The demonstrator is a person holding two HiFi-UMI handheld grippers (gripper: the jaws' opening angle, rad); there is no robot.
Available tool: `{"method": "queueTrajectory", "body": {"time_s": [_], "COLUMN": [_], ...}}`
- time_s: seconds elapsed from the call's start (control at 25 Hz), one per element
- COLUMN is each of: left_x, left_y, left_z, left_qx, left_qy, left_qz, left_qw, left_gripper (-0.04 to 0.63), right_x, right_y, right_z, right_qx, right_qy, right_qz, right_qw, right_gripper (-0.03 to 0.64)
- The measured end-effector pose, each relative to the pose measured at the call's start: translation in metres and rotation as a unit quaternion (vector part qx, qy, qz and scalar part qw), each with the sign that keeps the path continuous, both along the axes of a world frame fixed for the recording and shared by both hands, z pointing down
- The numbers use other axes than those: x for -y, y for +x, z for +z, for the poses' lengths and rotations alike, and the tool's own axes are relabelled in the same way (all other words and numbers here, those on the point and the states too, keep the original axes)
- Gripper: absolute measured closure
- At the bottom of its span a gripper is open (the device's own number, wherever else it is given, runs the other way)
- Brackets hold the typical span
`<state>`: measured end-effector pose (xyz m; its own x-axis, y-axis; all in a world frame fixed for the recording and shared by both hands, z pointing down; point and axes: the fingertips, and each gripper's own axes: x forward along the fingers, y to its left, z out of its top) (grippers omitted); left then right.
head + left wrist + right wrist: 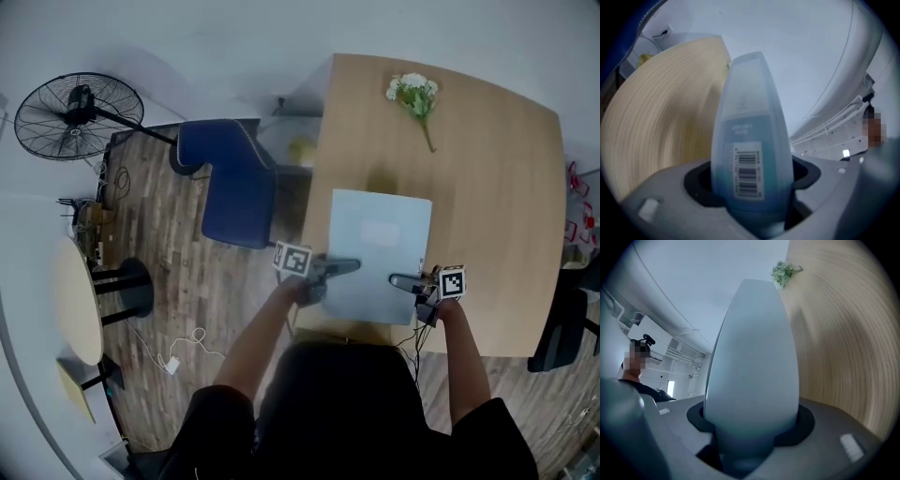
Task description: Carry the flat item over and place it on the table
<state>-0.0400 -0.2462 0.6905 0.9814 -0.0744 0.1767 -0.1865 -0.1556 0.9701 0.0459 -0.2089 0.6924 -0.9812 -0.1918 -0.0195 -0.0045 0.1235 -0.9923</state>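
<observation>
The flat item (380,248) is a pale blue, sleeve-like sheet lying level over the near part of the wooden table (497,187); I cannot tell whether it touches the wood. My left gripper (342,267) is shut on its near left edge, and my right gripper (405,280) is shut on its near right edge. In the left gripper view the flat item (747,140) runs out from between the jaws of the left gripper (750,192), with a barcode label on the side facing the camera. In the right gripper view the flat item (752,362) fills the gap of the right gripper (750,430), plain side showing.
A small bunch of white flowers (414,94) lies at the table's far side. A blue chair (230,178) stands left of the table, a black floor fan (70,114) beyond it, a small round table (75,300) at the far left, and a black chair (562,319) on the right.
</observation>
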Motion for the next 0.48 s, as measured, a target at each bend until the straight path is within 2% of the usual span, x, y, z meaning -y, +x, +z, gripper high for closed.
{"method": "queueTrajectory", "body": {"time_s": [0.24,0.48], "left_x": [0.034,0.063], "left_y": [-0.006,-0.004], "left_z": [0.025,0.046], "left_qx": [-0.001,0.016], "left_qy": [-0.023,-0.036], "left_qz": [0.006,0.011], "left_qw": [0.9997,0.9991], "left_gripper": [0.230,0.224], "right_x": [0.032,0.063], "right_y": [-0.006,-0.008], "right_z": [0.022,0.035], "right_qx": [-0.016,-0.026], "right_qy": [-0.016,-0.025], "right_qz": [0.006,0.020], "right_qw": [1.000,0.999], "right_gripper": [0.321,0.308]}}
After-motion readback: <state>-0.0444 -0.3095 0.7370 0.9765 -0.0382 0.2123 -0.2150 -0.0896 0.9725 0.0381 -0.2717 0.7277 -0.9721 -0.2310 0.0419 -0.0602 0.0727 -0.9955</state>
